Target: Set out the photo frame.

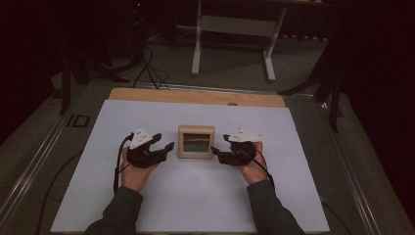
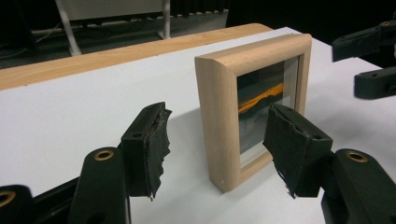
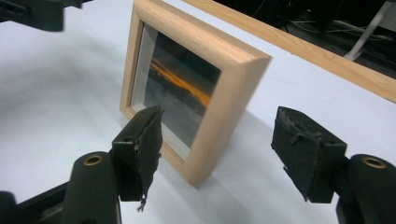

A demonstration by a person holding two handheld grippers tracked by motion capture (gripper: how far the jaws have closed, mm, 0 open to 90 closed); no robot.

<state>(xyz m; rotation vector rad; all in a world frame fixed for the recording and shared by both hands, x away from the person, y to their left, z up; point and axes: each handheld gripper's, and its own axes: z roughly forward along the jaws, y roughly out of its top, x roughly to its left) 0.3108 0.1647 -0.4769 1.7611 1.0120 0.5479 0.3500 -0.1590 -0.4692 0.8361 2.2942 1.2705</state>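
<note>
Standing upright at the centre of the white table sheet (image 1: 195, 196), the wooden picture frame (image 1: 196, 141) is the item we work on. We see it between the 2 grippers: the left gripper (image 1: 164, 145) sits at its 9 o'clock, the right gripper (image 1: 219, 148) at its 3 o'clock, each just beside a side rail and not touching it.

Jaw state:
1. Left gripper: jaws stand apart. In the left gripper view the frame's near corner lies in line with the gap, with no pad pressing on the wood.
2. Right gripper: jaws stand wide apart. In the right gripper view the opposite corner lies in line with the gap, again with no contact.

Handling judgement:
- We judge the frame rigid and fairly light, a thick block of pale wood with rounded outer edges.
- We treat the front pane (image 2: 261, 107) as fragile and slippery. It looks like glass or clear plastic over a dark picture with an orange streak.
- We expect the smooth wood to give fair friction against the soft, ragged pads (image 2: 156, 140).
- We note that the frame stands on 1 narrow edge, so a push on its front or back face is likely to tip it.

Recommended hold:
- We close each gripper across the thickness of a side rail, front face to back face, at 9 o'clock and 3 o'clock.
- We keep the pads on wood, clear of the pane.
- We grip both sides evenly before lifting.
</note>
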